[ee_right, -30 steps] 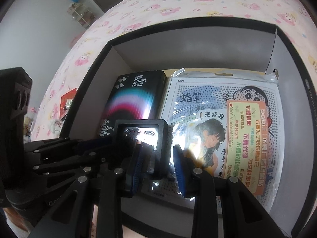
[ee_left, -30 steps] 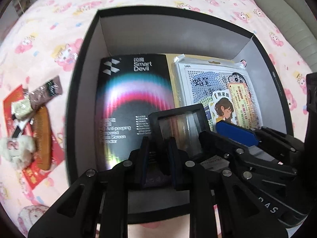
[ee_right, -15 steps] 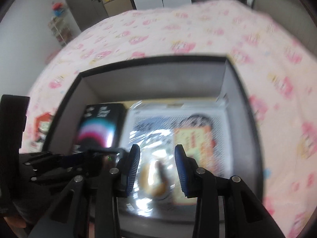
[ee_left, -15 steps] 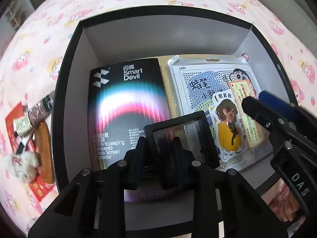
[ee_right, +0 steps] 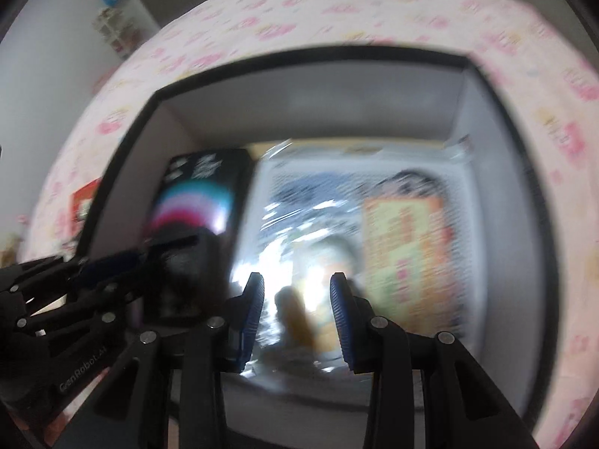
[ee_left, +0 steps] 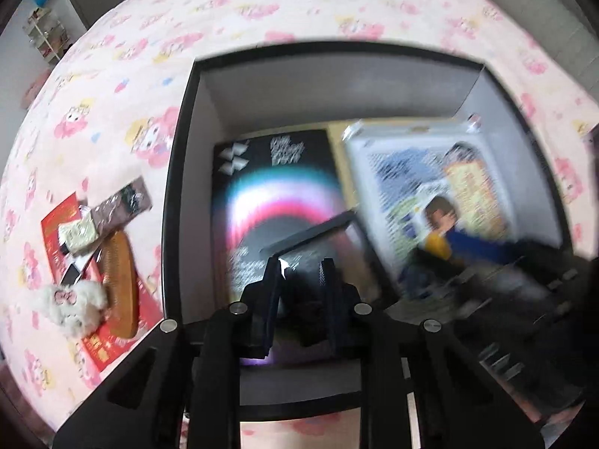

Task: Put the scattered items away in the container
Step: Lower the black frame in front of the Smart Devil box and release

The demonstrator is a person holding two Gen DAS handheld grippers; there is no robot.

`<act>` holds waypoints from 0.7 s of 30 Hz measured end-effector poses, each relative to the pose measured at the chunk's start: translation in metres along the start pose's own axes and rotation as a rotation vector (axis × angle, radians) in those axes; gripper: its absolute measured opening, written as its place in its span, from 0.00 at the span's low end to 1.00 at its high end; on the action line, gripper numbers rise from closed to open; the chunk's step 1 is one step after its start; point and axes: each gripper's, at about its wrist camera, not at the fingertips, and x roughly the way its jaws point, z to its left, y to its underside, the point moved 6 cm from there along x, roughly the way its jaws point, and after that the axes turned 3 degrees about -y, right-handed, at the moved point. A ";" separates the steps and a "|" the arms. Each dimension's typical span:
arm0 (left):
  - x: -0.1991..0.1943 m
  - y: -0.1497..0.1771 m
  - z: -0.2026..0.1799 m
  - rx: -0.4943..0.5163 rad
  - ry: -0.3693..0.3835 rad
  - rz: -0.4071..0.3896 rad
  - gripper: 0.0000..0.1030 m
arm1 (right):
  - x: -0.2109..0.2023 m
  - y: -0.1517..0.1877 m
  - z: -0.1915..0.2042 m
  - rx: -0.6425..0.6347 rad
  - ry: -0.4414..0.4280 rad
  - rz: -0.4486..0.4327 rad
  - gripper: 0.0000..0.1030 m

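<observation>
Box [ee_left: 187, 172]: black-rimmed, grey-walled, open-topped, on the pink cartoon-print bedsheet [ee_left: 232, 26]; both your grippers hang over its near edge.

Contents: black screen-protector pack [ee_left: 277, 194] flat on the left; clear-bagged cartoon sticker sheet [ee_left: 419, 172] flat on the right, just beside it.

Left gripper [ee_left: 301, 277]: your jaws are closing, gap narrow, on the near edge of a small black-framed clear case [ee_left: 318, 239], which tilts over the screen-protector pack. Blur hides whether the pads press it.

Right gripper [ee_right: 297, 292]: blue pads apart, nothing between them; the sticker sheet lies below.

Outside, left of the box: wooden comb [ee_left: 119, 284], white plush charm [ee_left: 71, 299], brown sachet [ee_left: 119, 202], on a red envelope [ee_left: 56, 224], well apart from both grippers.
</observation>
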 end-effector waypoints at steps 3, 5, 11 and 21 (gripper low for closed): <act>-0.002 -0.004 0.000 -0.008 0.052 -0.002 0.20 | 0.009 0.005 0.010 -0.034 -0.053 0.049 0.32; 0.006 -0.004 -0.002 0.007 0.090 0.025 0.20 | 0.010 0.004 0.013 -0.055 -0.054 0.049 0.32; 0.005 0.000 -0.018 0.005 0.167 0.044 0.20 | -0.003 -0.006 -0.014 -0.059 0.135 -0.022 0.34; 0.007 0.016 0.005 -0.009 0.030 0.095 0.20 | -0.009 -0.011 -0.013 -0.065 0.167 -0.060 0.34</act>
